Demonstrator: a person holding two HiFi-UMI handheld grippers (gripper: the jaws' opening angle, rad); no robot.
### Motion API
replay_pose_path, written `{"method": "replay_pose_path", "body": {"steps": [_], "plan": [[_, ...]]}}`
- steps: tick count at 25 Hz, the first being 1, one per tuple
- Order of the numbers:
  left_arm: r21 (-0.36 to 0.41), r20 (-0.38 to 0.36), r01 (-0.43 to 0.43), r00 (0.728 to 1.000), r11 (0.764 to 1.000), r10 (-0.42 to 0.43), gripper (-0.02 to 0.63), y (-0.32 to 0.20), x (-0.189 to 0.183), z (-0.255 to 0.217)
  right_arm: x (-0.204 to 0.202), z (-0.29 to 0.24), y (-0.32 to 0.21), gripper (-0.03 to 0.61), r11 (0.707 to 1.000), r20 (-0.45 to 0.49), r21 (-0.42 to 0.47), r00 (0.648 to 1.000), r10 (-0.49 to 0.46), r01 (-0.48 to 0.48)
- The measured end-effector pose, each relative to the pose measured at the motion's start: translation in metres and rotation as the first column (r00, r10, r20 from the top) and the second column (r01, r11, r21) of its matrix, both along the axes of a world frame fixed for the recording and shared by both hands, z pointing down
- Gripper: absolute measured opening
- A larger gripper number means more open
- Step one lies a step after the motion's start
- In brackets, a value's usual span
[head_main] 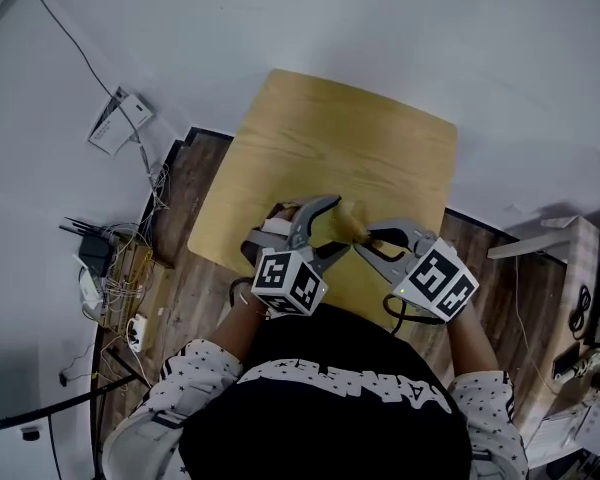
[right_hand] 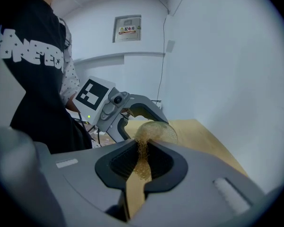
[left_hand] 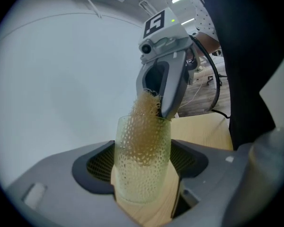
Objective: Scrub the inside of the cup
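My left gripper (left_hand: 142, 171) is shut on a clear cup (left_hand: 143, 174) with a dotted texture, a pad on each side of its wall, and holds it above the wooden table (head_main: 350, 138). A tan fibrous scrubber (left_hand: 144, 122) reaches down into the cup from its mouth. My right gripper (right_hand: 143, 157) is shut on that scrubber (right_hand: 142, 167), whose far end sits inside the cup (right_hand: 158, 131). In the head view the two grippers meet over the table's near edge, the left gripper (head_main: 325, 223) and the right gripper (head_main: 372, 243) on either side of the cup (head_main: 352, 230).
The table is small, with rounded corners and a bare top. A router and tangled cables (head_main: 105, 258) lie on the floor at the left, with a white box (head_main: 118, 123) further back. A pale shelf (head_main: 578, 268) stands at the right.
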State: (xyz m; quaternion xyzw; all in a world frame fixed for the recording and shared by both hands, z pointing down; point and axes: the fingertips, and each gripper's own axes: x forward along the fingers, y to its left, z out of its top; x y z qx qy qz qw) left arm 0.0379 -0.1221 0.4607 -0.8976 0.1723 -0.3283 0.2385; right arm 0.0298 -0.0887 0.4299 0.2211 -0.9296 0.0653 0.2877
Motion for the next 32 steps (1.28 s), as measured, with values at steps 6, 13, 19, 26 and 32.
{"method": "replay_pose_path", "body": {"steps": [6, 13, 19, 26, 32], "plan": [[0.042, -0.005, -0.052, 0.999, 0.998, 0.052, 0.36, 0.017, 0.008, -0.01, -0.002, 0.0, 0.003, 0.057, 0.999, 0.035, -0.049, 0.999, -0.008, 0.009], [0.106, 0.02, -0.091, 0.996, 0.99, 0.089, 0.36, 0.027, 0.016, -0.02, -0.003, 0.001, 0.005, 0.057, 1.0, -0.01, -0.016, 1.0, -0.02, 0.02], [0.154, 0.072, -0.101, 0.993, 0.983, 0.091, 0.36, 0.03, 0.021, -0.019, -0.002, 0.006, 0.001, 0.054, 0.99, 0.085, -0.125, 0.993, 0.078, -0.068], [0.2, 0.123, -0.099, 0.989, 0.975, 0.075, 0.359, 0.026, 0.017, -0.015, -0.005, 0.008, -0.005, 0.049, 0.938, 0.229, -0.294, 0.939, 0.255, -0.182], [0.227, 0.163, -0.114, 0.983, 0.967, 0.078, 0.359, 0.023, 0.012, -0.012, -0.007, 0.005, -0.011, 0.048, 0.861, 0.358, -0.459, 0.842, 0.404, -0.219]]}}
